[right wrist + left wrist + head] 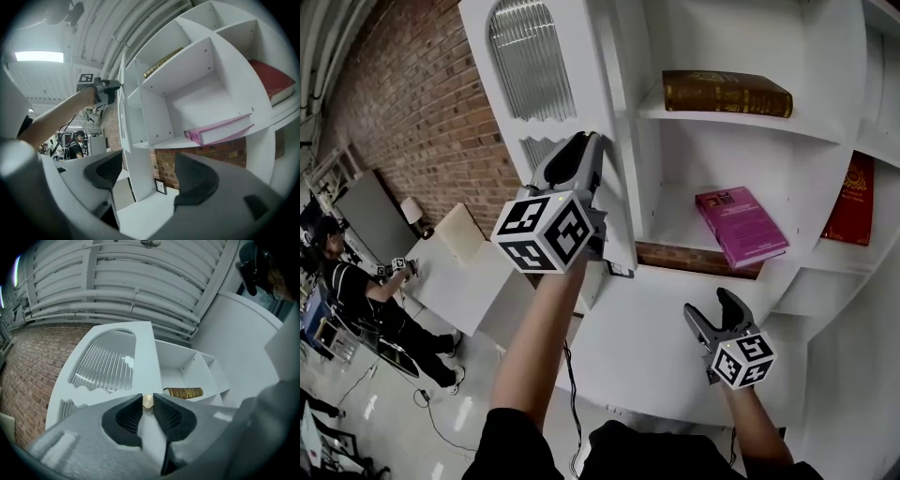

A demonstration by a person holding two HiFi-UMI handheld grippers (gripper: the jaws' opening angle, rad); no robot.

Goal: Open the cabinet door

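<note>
**Left gripper on door knob, cabinet door swung out**

The left gripper has its jaws narrowed onto the small brass knob at the edge of the white cabinet door, with the ribbed pads pressing it from both sides. The door, with a ribbed glass pane in an arched frame, stands swung away from the cabinet, and the right gripper view shows it nearly edge-on. The open shelves hold a brown book lying flat up top, a pink book one shelf lower, and a red book in the compartment to the right.

The right gripper is low over the white counter, jaws wide apart, nothing between them (only counter and shelf beyond). There is a brick wall to the left, and a person at a table in the background.
</note>
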